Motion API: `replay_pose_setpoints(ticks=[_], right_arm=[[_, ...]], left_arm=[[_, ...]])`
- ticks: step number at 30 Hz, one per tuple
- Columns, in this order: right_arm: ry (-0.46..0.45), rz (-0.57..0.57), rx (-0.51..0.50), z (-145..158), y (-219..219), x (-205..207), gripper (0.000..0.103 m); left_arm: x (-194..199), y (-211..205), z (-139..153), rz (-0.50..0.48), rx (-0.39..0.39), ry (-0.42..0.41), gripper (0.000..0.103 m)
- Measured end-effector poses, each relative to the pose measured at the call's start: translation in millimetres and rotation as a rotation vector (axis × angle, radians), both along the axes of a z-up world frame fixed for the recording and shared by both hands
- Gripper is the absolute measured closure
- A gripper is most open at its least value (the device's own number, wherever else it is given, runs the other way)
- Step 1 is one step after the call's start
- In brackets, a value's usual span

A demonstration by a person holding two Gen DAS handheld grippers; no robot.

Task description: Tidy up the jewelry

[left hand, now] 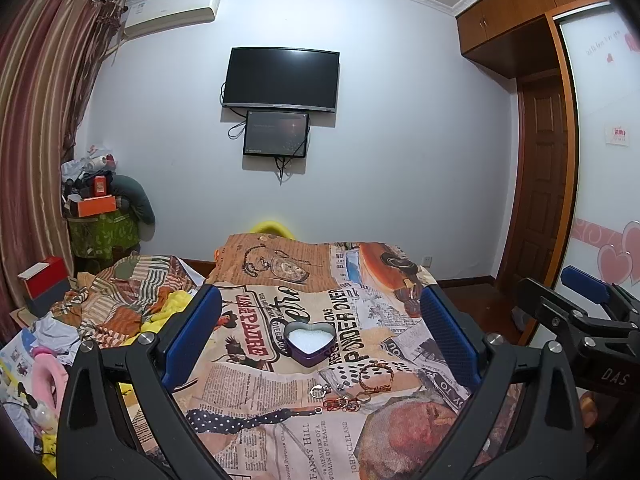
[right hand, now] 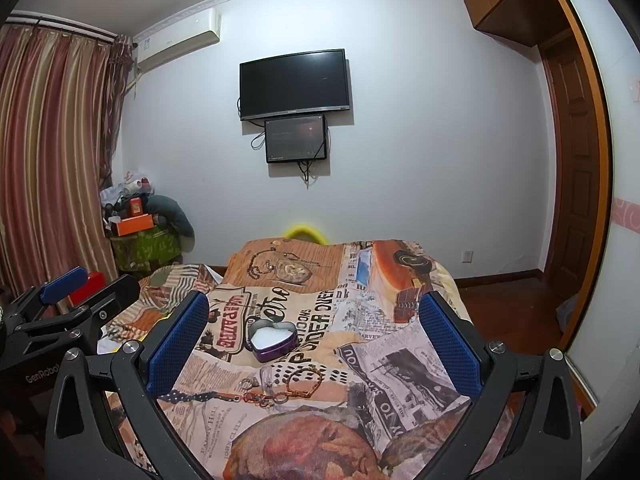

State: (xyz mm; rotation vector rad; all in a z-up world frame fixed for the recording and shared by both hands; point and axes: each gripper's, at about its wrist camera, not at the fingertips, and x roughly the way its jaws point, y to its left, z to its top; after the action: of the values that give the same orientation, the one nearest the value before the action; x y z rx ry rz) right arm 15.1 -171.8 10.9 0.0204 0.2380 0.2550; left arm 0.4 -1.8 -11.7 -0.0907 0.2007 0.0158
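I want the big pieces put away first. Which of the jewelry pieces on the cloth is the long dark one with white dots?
The polka-dot strap, stretched out left of the silver ring, beaded bracelet and chain cluster; those are small and metallic.

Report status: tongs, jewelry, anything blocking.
Left tongs open, empty. Right tongs open, empty. Jewelry loose on cloth beside open heart tin. Nothing blocking.

A purple heart-shaped tin (left hand: 310,342) stands open, with white filling inside. Just in front of it lie a brown beaded bracelet (left hand: 375,377), some small silver rings (left hand: 320,391), a reddish chain (left hand: 340,403) and a dark polka-dot band (left hand: 248,420), all near each other.
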Motion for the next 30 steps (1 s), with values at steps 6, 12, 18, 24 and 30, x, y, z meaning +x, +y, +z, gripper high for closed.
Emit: replay_pose_setpoints(ticks=[6, 12, 18, 24, 30], right_arm=[[0.0, 0.0, -0.001, 1.1, 0.2, 0.0, 0.0], [0.001, 0.0, -0.001, 1.2, 0.2, 0.0, 0.0], [0.005, 0.0, -0.001, 0.2, 1.5, -2.2, 0.0], [0.016, 0.0, 0.001, -0.8, 1.8, -0.5, 0.0], [0.027, 0.0, 0.005, -0.6, -1.5, 4.0, 0.0]], left_arm=[[0.0, -0.7, -0.2, -0.002, 0.002, 0.003, 0.003], [0.0, -1.1, 0.5, -0.004, 0.003, 0.005, 0.003], [2.4, -2.0, 0.1, -0.007, 0.001, 0.011, 0.003], [2.8, -1.7, 0.0, -0.008, 0.003, 0.015, 0.003], [5.2, -1.6, -1.5, -0.008, 0.003, 0.02, 0.003]])
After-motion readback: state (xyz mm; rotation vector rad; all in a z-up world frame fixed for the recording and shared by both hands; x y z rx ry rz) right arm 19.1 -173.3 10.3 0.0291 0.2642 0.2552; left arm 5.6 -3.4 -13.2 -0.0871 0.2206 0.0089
